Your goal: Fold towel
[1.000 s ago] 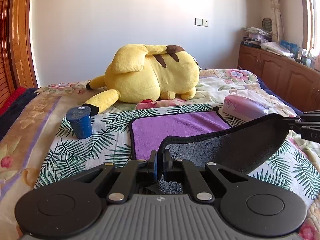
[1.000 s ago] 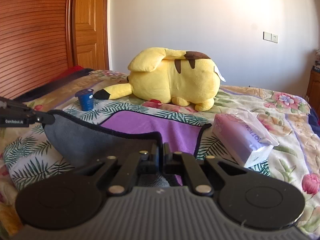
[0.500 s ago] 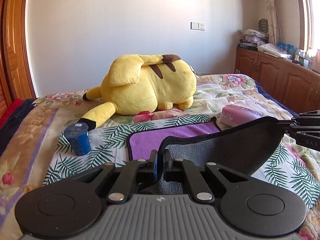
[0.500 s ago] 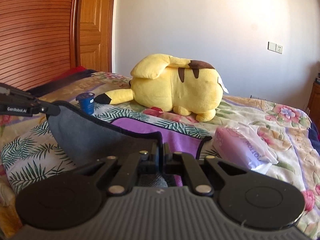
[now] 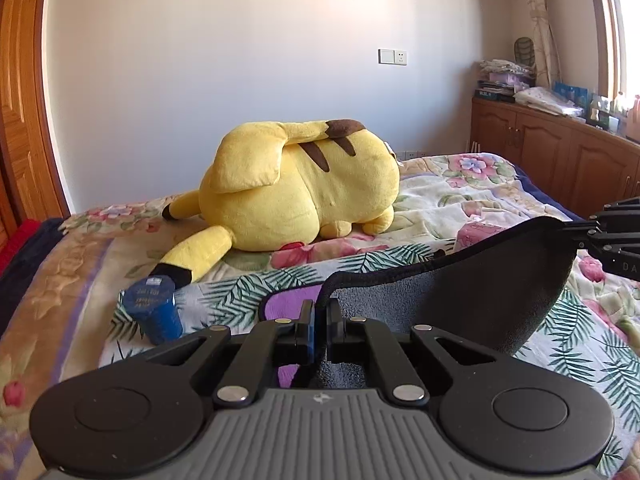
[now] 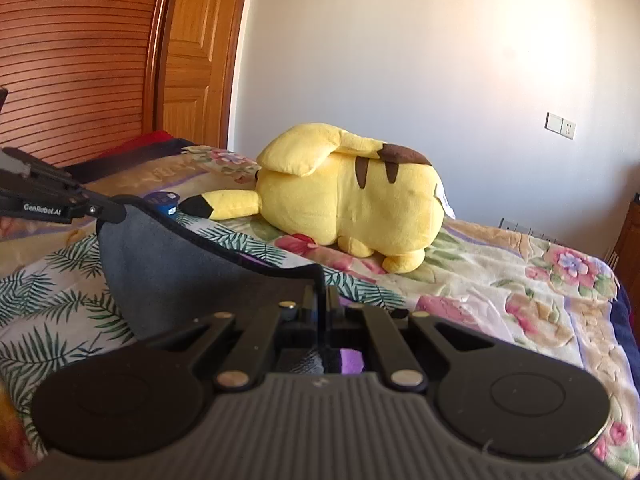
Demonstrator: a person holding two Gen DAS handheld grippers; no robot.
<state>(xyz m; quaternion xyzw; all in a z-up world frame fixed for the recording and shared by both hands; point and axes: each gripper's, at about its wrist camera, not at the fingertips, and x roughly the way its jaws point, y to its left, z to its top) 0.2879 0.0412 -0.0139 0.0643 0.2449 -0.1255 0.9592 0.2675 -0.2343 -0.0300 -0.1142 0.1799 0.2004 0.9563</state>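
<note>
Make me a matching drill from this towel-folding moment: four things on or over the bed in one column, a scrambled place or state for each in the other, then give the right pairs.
Things
1. towel
2. yellow plush toy
3. blue cup
4. left gripper

Places or states
A. stands upright near the plush's black-tipped tail
B. shut on a towel corner
C. lies on the bed near the wall
D. near edge lifted, grey underside showing

Pairs: 1-D, 2-C, 3-A, 4-B

"GenRobot.AI" on left tongs [image 6: 108, 212], "DA" on right tongs [image 5: 576, 236]
</note>
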